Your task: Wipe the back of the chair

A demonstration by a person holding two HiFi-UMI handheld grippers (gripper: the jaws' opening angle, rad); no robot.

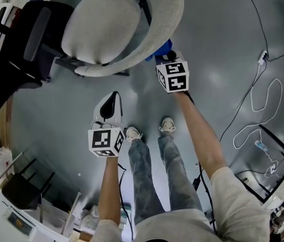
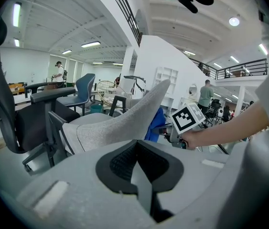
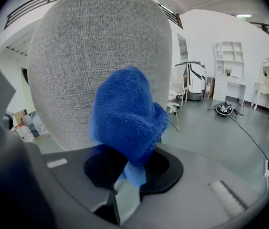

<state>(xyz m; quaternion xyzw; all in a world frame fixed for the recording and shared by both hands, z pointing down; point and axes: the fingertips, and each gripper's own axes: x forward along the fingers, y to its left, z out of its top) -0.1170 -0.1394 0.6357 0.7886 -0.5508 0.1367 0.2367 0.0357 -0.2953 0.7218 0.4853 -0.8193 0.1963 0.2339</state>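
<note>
Chair: a grey fabric chair stands on the floor, just in front of the person's feet.
Chair back: the chair back fills most of the right gripper view. Its back side faces the person.
Blue cloth: the blue cloth sits bunched up against the back side of the chair back, about half way up. It looks like it is touching the fabric.
Right gripper: the right gripper has its 2 jaws squeezed on the bottom end of the blue cloth.
Left gripper: the left gripper is low and well away from the chair. Its 2 jaws are pressed together with nothing in them.
How to wipe well: I think the wipe is going on now. Push the cloth gently so it lies flat on the fabric. Go in long strokes from the top edge down, then move over and do the next strip, all the way to both sides. Hold the hard jaws off the fabric. The chair may roll or turn, so the left gripper could hold it steady.
Which way it points: the chair back leans away from the seat, with its top edge tipped toward the person.
Long way: its long way runs from the seat up to the top edge.
</note>
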